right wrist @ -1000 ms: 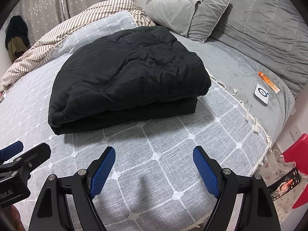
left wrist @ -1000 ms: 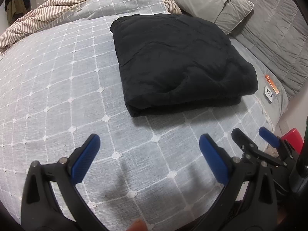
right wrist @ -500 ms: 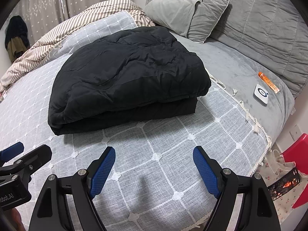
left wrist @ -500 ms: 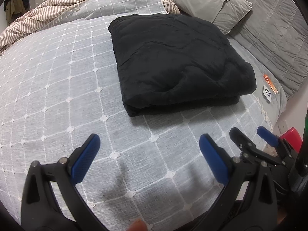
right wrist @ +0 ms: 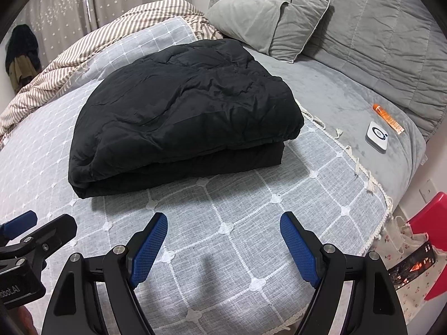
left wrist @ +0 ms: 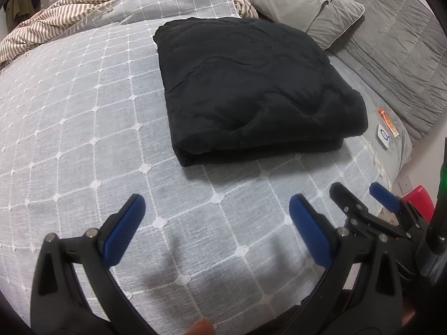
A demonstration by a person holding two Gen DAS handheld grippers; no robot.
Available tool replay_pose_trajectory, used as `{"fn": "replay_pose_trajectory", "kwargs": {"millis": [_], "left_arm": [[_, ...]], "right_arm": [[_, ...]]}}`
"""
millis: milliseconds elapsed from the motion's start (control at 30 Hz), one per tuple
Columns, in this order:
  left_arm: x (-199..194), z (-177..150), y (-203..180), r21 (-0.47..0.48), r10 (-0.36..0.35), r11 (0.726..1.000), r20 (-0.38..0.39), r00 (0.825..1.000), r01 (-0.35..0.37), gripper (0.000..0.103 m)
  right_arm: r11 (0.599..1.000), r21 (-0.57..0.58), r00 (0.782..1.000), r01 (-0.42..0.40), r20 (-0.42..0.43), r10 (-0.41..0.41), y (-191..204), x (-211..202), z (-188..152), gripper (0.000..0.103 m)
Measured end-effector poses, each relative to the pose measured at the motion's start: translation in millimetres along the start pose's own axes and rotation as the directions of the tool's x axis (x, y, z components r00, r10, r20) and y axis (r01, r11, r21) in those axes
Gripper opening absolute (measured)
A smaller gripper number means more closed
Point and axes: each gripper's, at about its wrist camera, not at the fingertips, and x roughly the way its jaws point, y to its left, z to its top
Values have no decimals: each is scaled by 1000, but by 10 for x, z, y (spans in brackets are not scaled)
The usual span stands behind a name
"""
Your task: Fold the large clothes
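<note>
Folded black garment (right wrist: 184, 111) on bedspread (right wrist: 251, 223); L claw (left wrist: 215, 223) & R claw (right wrist: 223, 240) both wide, empty.

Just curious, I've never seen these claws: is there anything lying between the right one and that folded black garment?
Nothing: only bare checked bedspread lies between the open right claw and the garment, clearest in the right wrist view.

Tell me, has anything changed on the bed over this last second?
Hardly anything. The left hand-held gripper drifted slightly, so the folded black garment sits a touch nearer the left edge of its view. Nothing was gripped or released. Both the left and the right hand-held gripper stayed open and empty above the checked bedspread, and the garment lay untouched.
</note>
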Motion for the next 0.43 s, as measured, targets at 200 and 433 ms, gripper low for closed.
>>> {"fn": "replay_pose_trajectory", "kwargs": {"millis": [200, 433], "left_arm": [[10, -5, 23, -9, -15, 1000, -12, 1000, 15, 102], [-42, -39, 133, -50, -11, 999, -13, 1000, 10, 102]], "right_arm": [[1000, 3, 1000, 2, 3, -2, 3, -9, -2, 84], [1000, 8, 1000, -2, 7, 2, 61, -26, 8, 84]]}}
